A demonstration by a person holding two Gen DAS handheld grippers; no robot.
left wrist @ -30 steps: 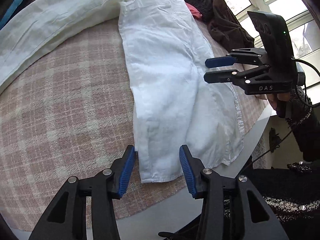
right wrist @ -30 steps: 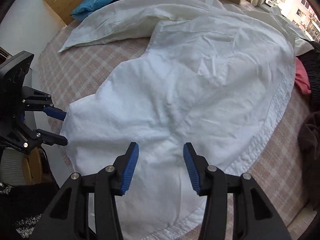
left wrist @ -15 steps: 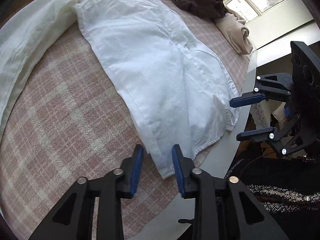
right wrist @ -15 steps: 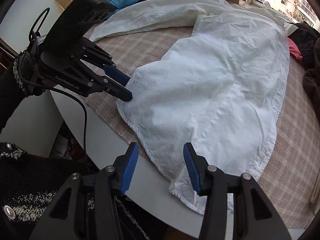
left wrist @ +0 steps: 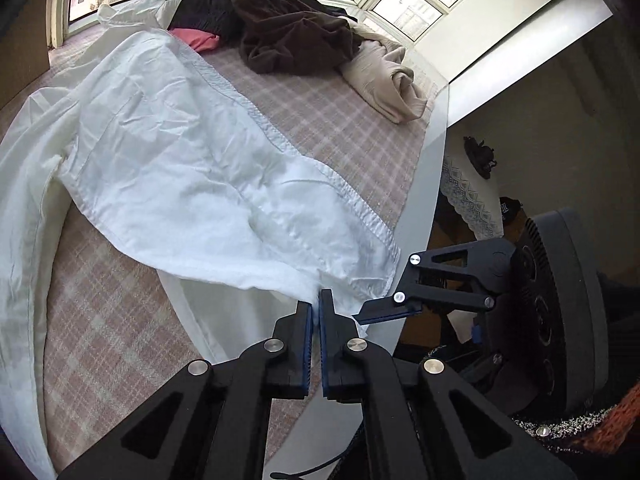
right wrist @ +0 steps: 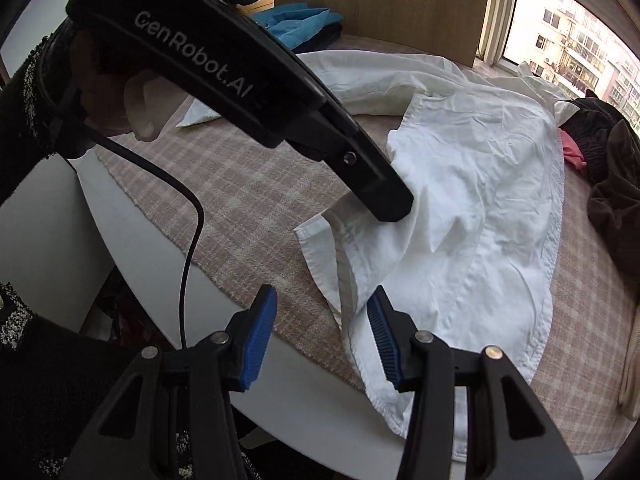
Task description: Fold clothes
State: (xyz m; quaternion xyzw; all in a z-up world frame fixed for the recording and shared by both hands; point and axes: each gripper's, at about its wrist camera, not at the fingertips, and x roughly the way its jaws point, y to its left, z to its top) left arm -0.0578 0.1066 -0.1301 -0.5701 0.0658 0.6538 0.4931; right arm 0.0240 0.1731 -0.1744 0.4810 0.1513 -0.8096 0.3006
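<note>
White cotton, a crumpled shirt [left wrist: 172, 168], lies spread over the pink checked cloth [left wrist: 344, 120] that covers the round white table [left wrist: 424, 200], its stitched hem running from about eleven o'clock down to five o'clock in the left wrist view and its lower corner hanging past the table's edge; the left gripper [left wrist: 316, 312] sits at six o'clock of its own view with its blue pads pressed together on that corner of the shirt, a sliver of white fabric pinched between them; in the right wrist view the same tool reaches in from ten o'clock as a long black body, its tip buried in a raised bunch of the cloth near the centre; the right gripper [right wrist: 322, 320] stands at six o'clock of its own view with its jaws spread wide, the left pad over the checked cloth and the right pad just touching a dangling fold of the shirt's hem, nothing clasped between them; seen from the left wrist, it lies at four o'clock, just beside the pinched corner; a dark brown garment [left wrist: 288, 40] is heaped at twelve o'clock, a beige rolled garment [left wrist: 384, 76] just beside it toward one o'clock, a pink piece [left wrist: 196, 40] tucked under the dark pile; a blue garment [right wrist: 300, 24] lies at the far edge at twelve o'clock of the right wrist view.
</note>
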